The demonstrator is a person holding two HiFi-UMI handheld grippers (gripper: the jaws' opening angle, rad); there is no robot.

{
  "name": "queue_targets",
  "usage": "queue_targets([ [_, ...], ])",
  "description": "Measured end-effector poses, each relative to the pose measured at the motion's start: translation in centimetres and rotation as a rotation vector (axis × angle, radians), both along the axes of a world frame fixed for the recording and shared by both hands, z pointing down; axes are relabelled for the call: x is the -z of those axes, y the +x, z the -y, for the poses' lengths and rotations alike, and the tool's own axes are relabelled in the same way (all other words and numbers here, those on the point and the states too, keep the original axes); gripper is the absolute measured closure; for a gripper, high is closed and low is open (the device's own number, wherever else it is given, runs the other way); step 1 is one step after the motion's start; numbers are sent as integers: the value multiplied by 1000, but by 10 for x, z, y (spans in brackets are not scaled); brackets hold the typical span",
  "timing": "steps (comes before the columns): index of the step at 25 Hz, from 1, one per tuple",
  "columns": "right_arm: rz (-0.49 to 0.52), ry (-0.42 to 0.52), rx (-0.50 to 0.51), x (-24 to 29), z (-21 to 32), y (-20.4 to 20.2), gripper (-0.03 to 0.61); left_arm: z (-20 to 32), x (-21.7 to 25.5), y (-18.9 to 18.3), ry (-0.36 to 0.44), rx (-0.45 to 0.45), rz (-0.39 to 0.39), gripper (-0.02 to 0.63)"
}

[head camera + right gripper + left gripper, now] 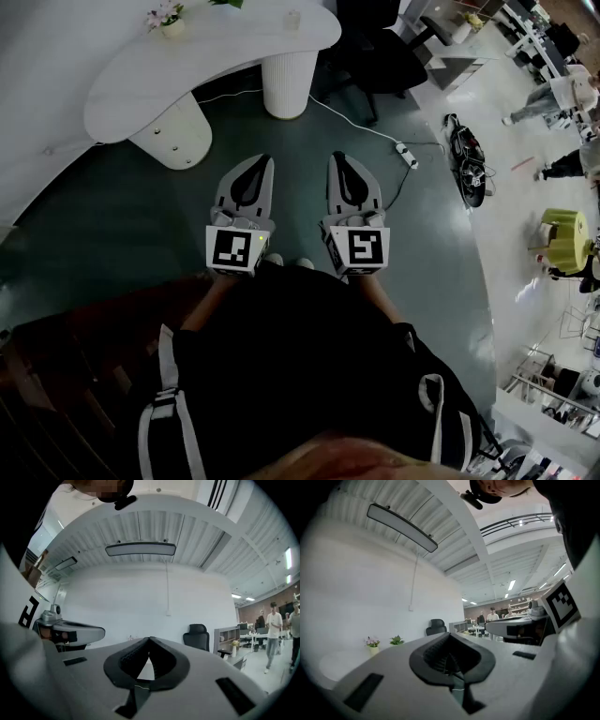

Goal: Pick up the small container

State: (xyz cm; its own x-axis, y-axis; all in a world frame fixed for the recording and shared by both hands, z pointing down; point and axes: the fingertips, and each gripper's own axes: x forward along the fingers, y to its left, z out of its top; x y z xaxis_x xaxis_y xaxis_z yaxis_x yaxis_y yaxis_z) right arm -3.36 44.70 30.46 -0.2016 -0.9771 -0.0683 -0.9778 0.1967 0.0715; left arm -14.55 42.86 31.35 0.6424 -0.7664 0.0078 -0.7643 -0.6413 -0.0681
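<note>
Head view: the small container (pixel 292 19) is standing near the counter's (pixel 225 56) right end, well apart from both grippers; the approach is not yet beginning.

Left gripper view: the left gripper (pixel 450 638) is holding its jaws together, empty.

Right gripper view: the right gripper (pixel 149 641) is likewise sitting closed, empty.

Judgement: the next move is calling for reaching forward and opening one gripper.

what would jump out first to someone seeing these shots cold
The left gripper and right gripper are held side by side in front of the person, both with jaws shut on nothing. Beyond them, at the top of the head view, a curved white table stands on the dark floor, with a small flower pot on it. A white power strip lies on the floor to the right.
</note>
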Motion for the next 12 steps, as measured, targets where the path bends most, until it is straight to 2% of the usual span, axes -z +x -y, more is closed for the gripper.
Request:
queue_targets([
  [12, 1, -12, -34, -4, 23, 1, 558, 26, -5, 1, -10, -19, 0, 606],
])
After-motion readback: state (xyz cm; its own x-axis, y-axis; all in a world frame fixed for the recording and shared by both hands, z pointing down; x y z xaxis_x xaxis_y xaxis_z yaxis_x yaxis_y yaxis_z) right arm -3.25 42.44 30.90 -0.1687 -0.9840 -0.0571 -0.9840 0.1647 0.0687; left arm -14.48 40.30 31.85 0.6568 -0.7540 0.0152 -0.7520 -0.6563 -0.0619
